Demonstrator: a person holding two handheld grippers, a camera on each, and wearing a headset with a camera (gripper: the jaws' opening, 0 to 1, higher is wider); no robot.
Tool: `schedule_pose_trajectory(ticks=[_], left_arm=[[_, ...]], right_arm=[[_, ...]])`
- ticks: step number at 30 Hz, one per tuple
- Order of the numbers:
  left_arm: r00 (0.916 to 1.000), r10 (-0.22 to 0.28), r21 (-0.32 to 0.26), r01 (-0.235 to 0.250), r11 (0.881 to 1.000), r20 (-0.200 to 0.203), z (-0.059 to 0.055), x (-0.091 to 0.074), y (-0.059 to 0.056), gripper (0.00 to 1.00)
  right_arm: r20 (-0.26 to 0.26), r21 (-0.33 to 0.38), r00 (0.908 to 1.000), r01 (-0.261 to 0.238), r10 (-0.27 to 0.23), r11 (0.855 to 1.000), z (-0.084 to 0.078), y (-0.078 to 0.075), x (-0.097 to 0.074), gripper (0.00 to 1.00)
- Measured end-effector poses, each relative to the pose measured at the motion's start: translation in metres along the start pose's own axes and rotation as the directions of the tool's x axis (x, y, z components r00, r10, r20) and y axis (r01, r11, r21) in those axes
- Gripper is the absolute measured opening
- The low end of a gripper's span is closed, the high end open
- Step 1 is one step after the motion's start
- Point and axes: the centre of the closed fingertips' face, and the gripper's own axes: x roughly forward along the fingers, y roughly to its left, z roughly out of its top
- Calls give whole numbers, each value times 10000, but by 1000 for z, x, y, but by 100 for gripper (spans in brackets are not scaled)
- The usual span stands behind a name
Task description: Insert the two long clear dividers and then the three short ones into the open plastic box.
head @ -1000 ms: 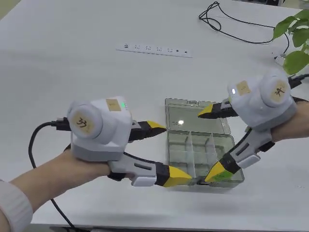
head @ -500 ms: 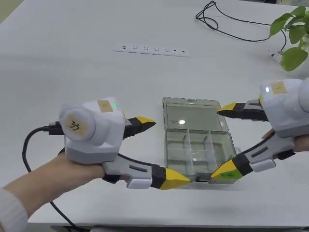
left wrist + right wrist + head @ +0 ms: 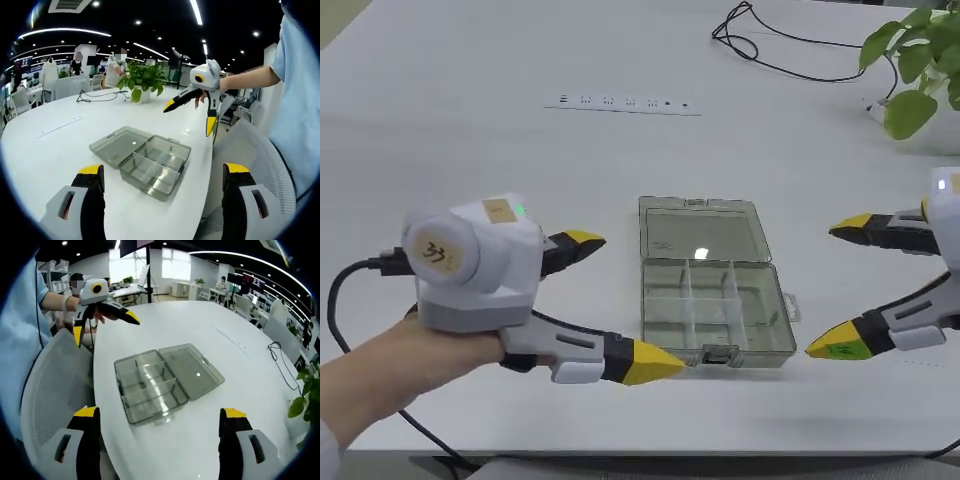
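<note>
two grippers hover above a white bench (image 3: 470, 130), one on either side of a smoky clear plastic box (image 3: 768, 340) that sits close to the bench's near edge. the box is open: its flat hinged lid (image 3: 700, 228) lies back on the bench surface toward the far edge, and the tray part faces the near edge with its latch tab at the front. inside the tray, thin clear dividers (image 3: 687, 298) stand upright and split it into a grid of small compartments; how many dividers there are is hard to tell through the tinted plastic.

the left gripper (image 3: 625, 300), white with black jaws and yellow tips, is held by a hand (image 3: 410, 360) near the left end of the near edge. its jaws are spread wide apart with nothing between them, and they are not touching the box. in its own view the left gripper (image 3: 162, 170) looks across the open box from that side.

the right gripper (image 3: 830, 290) is off the box's right side, jaws likewise wide apart and holding nothing. the right gripper view looks back over the tray at the left gripper (image 3: 106, 330).

a white power strip (image 3: 623, 103) lies beyond the lid toward the far edge. a looped black cable (image 3: 770, 58) and a green leafy plant (image 3: 910, 60) are near the far right corner.
</note>
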Motion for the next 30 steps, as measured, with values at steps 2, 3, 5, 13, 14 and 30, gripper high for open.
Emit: schedule_pose_trajectory(ticks=[2,3,5,13,14,30], left_arm=[[9999,141,16,-141,9999,-77,-2,0,1,100],[9996,270,10,-270,9996,-121,-3,0,2,100],[9993,354,-48,-354,9994,-92,-2,-1,3,100],[9961,865,-130,-867,9961,-155,-2,-1,3,100],[9954,949,-138,-951,9954,-160,-2,-1,4,100],[9849,1701,-242,-1709,9850,-325,-6,-4,9,100]], right_arm=[[-31,102,9999,130,-130,9999,-9,-5,-6,100],[-27,87,9998,182,-182,9998,-12,-7,-9,100],[-160,298,9996,241,-237,9993,-22,-11,-16,99],[-705,235,9972,259,-242,9994,-64,-27,-39,95],[-755,246,9969,260,-241,9994,-73,-34,-43,95],[-2762,-797,9609,-18,-204,9968,-141,-56,-50,84]])
